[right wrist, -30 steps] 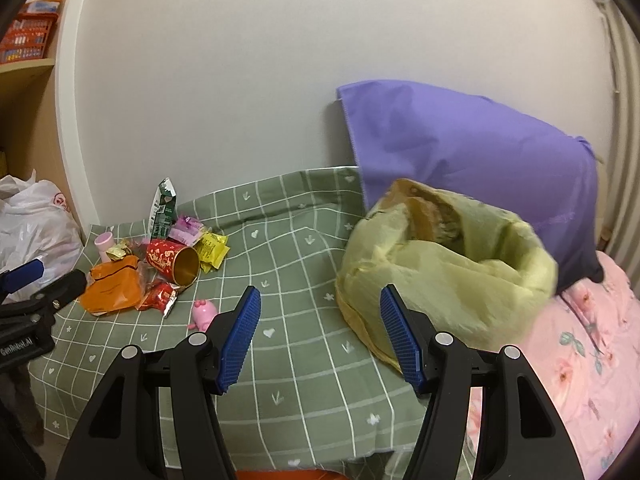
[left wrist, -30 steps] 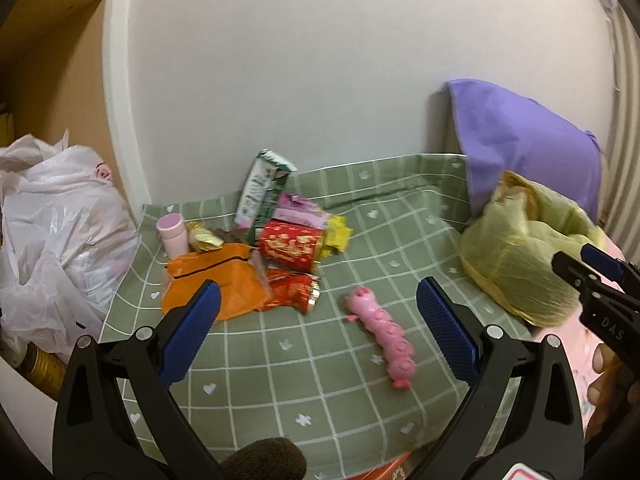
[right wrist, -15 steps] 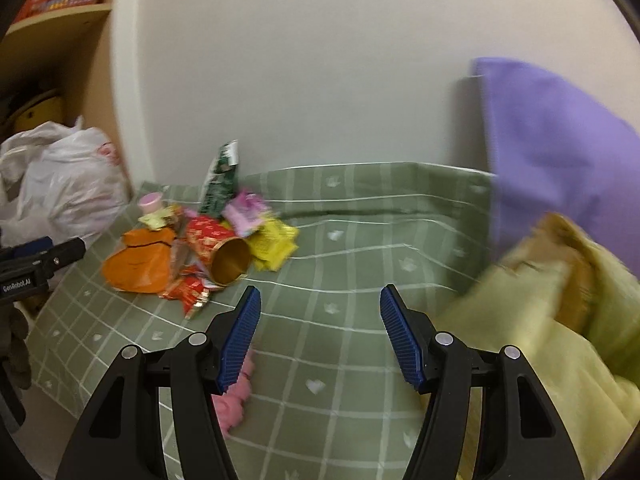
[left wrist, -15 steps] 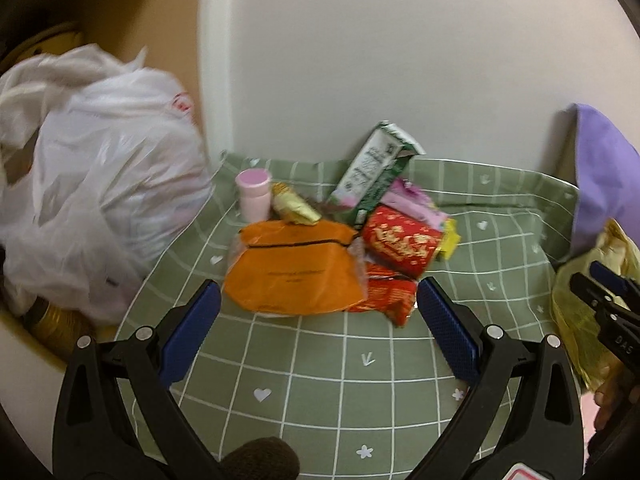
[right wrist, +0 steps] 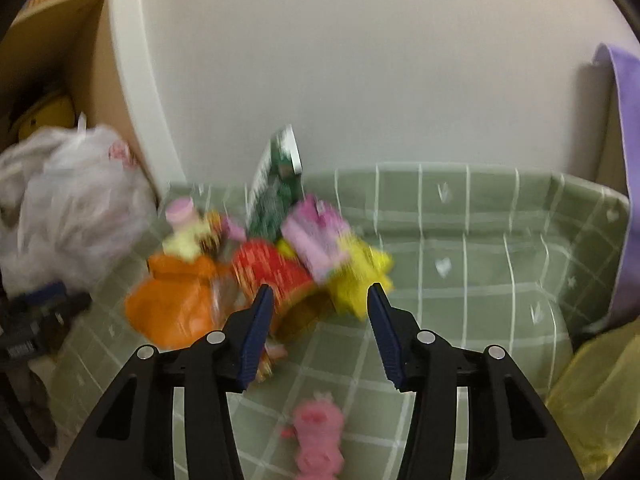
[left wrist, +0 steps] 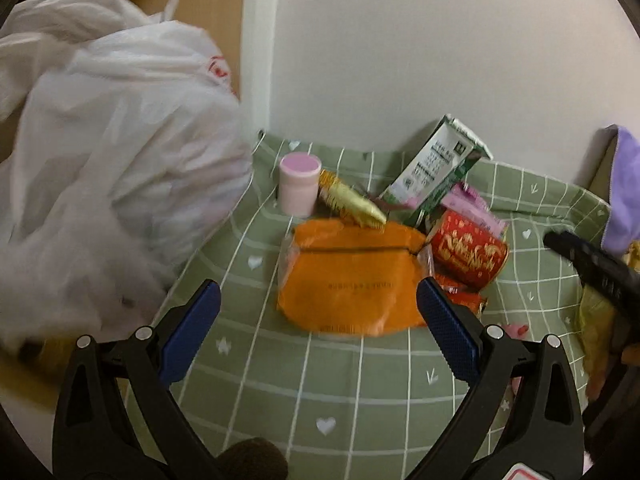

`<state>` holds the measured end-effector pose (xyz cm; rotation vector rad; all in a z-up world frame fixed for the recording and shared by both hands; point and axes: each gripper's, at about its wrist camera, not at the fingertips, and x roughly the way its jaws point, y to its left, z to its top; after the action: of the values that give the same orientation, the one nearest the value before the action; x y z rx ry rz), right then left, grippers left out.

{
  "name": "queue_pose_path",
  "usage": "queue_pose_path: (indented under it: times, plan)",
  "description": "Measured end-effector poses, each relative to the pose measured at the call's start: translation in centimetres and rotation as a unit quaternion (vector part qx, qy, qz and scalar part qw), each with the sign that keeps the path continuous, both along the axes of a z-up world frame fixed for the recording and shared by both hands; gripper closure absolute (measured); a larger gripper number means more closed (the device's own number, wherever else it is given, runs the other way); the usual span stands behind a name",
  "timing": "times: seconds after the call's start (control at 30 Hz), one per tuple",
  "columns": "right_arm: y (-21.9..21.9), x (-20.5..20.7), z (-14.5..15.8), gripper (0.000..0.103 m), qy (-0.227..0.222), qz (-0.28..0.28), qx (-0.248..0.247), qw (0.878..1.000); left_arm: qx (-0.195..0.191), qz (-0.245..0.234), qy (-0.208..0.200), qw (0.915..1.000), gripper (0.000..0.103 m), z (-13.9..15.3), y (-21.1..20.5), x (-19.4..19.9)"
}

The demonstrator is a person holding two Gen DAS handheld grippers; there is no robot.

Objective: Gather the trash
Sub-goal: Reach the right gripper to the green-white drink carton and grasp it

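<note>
Nearing trash pile point(left wrist: 384, 240), both tongs agape.

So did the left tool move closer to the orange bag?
Yes. The left tool has swung left and closer: the orange bag now sits big between its fingers, and the white plastic bag beside the wall fills more view.

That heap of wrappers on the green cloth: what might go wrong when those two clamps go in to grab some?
Three risks, as I judge them:
1. The green carton leans on the wall over the heap; pulling the orange packet could topple it.
2. The red can lies on its side and may roll.
3. The pink toy lies just under the open right hand-held gripper and might be taken as trash. The left hand-held gripper is open too.
</note>
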<state>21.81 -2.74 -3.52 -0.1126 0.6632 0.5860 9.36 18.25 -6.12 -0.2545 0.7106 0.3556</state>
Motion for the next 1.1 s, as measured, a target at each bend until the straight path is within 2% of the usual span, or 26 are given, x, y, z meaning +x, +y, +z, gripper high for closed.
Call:
queue_pose_path:
  times: [0.1, 0.17, 0.27, 0.47, 0.5, 0.53, 0.57, 0.73, 0.93, 1.1]
  plan:
    - [3.1, 2.1, 1.7, 0.057, -0.035, 0.013, -0.008, 0.999, -0.015, -0.009, -0.006, 0.9998, 0.009, -0.3, 1.5, 1.1]
    - [4.6, 3.6, 2.0, 0.057, -0.039, 0.017, -0.009, 0.999, -0.023, -0.015, -0.005, 0.9996, 0.009, -0.7, 2.2, 1.6]
    - [7.0, 6.6, 1.6, 0.057, -0.034, 0.017, -0.017, 0.999, -0.021, -0.021, -0.002, 0.9996, 0.009, -1.4, 2.9, 1.9]
    - [10.1, 10.8, -0.9, 0.057, -0.001, 0.028, -0.032, 0.999, -0.043, -0.015, 0.004, 0.9990, 0.009, -2.9, 4.2, 2.0]
    - [10.4, 11.2, -1.0, 0.058, 0.014, 0.043, -0.029, 0.999, -0.046, -0.016, 0.007, 0.9988, 0.009, -3.1, 4.3, 2.1]
    - [10.4, 11.0, -0.9, 0.073, 0.019, 0.050, -0.024, 0.998, -0.049, -0.017, 0.010, 0.9986, 0.009, -3.3, 4.4, 2.2]
    - [10.3, 10.8, -0.6, 0.073, 0.024, 0.055, -0.023, 0.998, -0.053, -0.019, 0.011, 0.9983, 0.009, -3.5, 4.4, 2.3]
    - [6.0, 6.9, 2.9, 0.074, -0.030, 0.030, -0.018, 0.999, -0.073, -0.041, -0.001, 0.9965, 0.009, -3.1, 3.8, 3.5]
    - [-1.8, 4.1, 6.8, 0.074, -0.054, -0.027, 0.010, 0.998, -0.077, -0.067, -0.019, 0.9946, 0.011, -1.8, 2.3, 6.9]
    - [-7.0, 1.6, 8.7, 0.074, -0.082, -0.073, -0.007, 0.994, -0.093, -0.063, -0.014, 0.9936, 0.016, -2.3, 2.5, 9.5]
